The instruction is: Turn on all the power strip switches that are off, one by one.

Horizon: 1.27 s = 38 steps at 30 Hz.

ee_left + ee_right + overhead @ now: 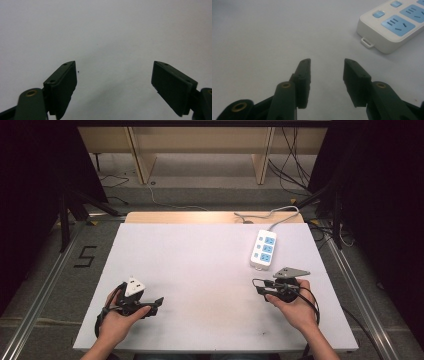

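The white power strip [263, 249] is seen lying flat at the table's [200, 270] far right. The right gripper [327, 62], just beside its near end, is held part-open and empty; the left gripper [113, 66] is spread wide, empty, well apart.

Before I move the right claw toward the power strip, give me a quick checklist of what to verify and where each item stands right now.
1. Right claw open with nothing between its jaws: ok.
2. Power strip lying flat on the white table, sockets facing up: ok.
3. Path from the right claw to the strip's near end free of other things: ok.
4. Left claw open, holding nothing, well away on the table's other side: ok.
5. Strip's cord running off the far edge, clear of the right claw's path: ok.
6. Whether the strip's switches are on or off: cannot tell.
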Available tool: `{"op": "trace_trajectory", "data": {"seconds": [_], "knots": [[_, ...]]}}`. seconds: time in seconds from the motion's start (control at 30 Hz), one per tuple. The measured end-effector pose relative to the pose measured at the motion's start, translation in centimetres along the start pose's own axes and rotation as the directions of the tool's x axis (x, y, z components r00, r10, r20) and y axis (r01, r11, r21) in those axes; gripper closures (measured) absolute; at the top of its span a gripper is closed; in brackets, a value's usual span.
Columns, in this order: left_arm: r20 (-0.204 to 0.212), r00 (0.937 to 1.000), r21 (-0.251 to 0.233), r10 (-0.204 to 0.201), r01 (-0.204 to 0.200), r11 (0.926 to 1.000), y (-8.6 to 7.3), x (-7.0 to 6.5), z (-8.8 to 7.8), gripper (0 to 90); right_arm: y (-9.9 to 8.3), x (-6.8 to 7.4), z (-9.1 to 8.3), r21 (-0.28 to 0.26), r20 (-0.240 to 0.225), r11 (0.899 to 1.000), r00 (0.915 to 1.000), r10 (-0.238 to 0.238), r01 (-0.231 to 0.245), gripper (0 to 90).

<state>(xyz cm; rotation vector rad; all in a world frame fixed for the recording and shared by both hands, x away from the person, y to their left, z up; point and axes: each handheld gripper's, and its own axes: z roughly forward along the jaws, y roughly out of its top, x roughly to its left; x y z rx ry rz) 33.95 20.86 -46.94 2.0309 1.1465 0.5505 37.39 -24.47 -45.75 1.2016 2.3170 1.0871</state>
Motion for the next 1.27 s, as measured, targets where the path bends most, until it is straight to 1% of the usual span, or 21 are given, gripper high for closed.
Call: {"op": "trace_trajectory", "data": {"seconds": [0.17, 0.33, 0.5, 0.8, 0.87, 1.0, 1.13, 1.27], "knots": [[0.001, 1.0000, 0.000, 0.002, -0.002, 1.0000, 0.0, -0.1, 0.0, 20.5, -0.9, 0.1, -0.2, -0.021, -0.003, 1.000, 1.0000, -0.002, 0.002, 52.3], [0.003, 1.0000, 0.004, 0.008, -0.008, 1.0000, 0.0, -0.2, -0.1, 20.5, -1.7, 0.3, -0.4, -0.036, -0.013, 0.999, 0.9997, -0.020, 0.019, 46.6], [0.004, 1.0000, 0.007, 0.008, -0.008, 0.9999, 0.0, -0.2, -0.1, 20.5, -2.4, 0.4, -0.4, -0.046, -0.007, 0.999, 0.9996, -0.026, 0.025, 41.9], [0.005, 1.0000, 0.005, 0.007, -0.007, 1.0000, -0.1, -0.2, 0.0, 20.5, -3.4, 0.6, -0.7, -0.076, -0.022, 0.996, 0.9991, -0.037, 0.036, 39.2], [0.004, 0.9999, 0.008, 0.012, -0.012, 0.9999, 0.0, -0.1, -0.1, 20.5, -3.6, 0.6, -0.9, -0.080, -0.019, 0.996, 0.9990, -0.039, 0.037, 39.1], [0.006, 1.0000, 0.007, 0.006, -0.007, 1.0000, -0.1, -0.1, 0.0, 20.4, -4.0, 0.6, -1.1, -0.088, -0.016, 0.996, 0.9993, -0.035, 0.033, 38.4], [0.007, 1.0000, 0.009, 0.007, -0.007, 0.9999, -0.1, -0.1, 0.0, 20.4, -4.1, 0.5, -1.1, -0.098, -0.015, 0.995, 0.9994, -0.032, 0.031, 37.3], [0.006, 0.9999, 0.013, 0.016, -0.016, 0.9998, 0.0, -0.1, 0.1, 20.2, -4.0, 0.7, -1.1, -0.110, -0.023, 0.993, 0.9992, -0.033, 0.030, 36.3]]}}
